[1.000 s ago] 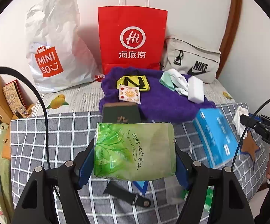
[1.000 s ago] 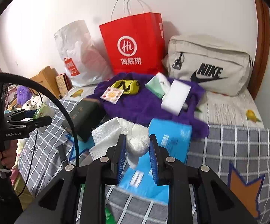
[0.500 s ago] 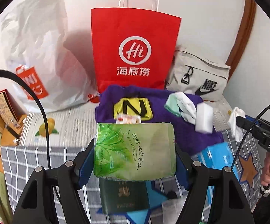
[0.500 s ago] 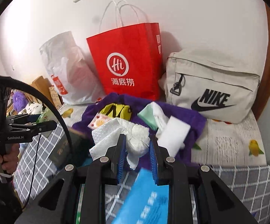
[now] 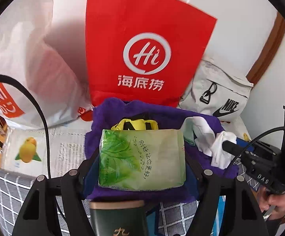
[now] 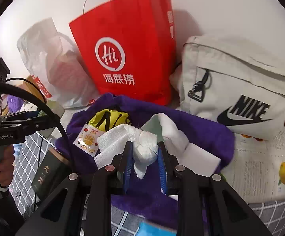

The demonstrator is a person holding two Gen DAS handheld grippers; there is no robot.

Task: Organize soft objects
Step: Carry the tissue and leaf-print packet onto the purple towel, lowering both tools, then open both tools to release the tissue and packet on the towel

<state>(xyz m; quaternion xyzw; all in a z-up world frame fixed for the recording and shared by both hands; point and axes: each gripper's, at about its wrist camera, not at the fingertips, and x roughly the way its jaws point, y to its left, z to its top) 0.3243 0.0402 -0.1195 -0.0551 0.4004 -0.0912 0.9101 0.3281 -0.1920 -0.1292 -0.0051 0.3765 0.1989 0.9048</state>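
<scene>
My left gripper (image 5: pixel 142 160) is shut on a green tissue pack (image 5: pixel 142 161) and holds it above the purple towel (image 5: pixel 103 143). My right gripper (image 6: pixel 144 153) is shut on a white cloth (image 6: pixel 145 150), also over the purple towel (image 6: pixel 201 129). On the towel lie a yellow and black pouch (image 6: pixel 108 118), an orange-print sachet (image 6: pixel 88 139), a mint and white cloth (image 6: pixel 170 127) and a white sponge block (image 6: pixel 199 161). The right gripper with its cloth (image 5: pixel 221 149) shows at the right of the left wrist view.
A red paper bag (image 5: pixel 146 49) stands against the wall behind the towel, with a white Miniso plastic bag (image 5: pixel 24 68) left of it and a beige Nike bag (image 6: pixel 240 90) to its right. A dark green box (image 5: pixel 118 220) and a blue pack (image 6: pixel 158 229) lie on the checked blanket.
Both grippers have moved forward towards the red bag and the wall, each still holding its object. The towel and bags now loom larger; the checked blanket has slid below.
</scene>
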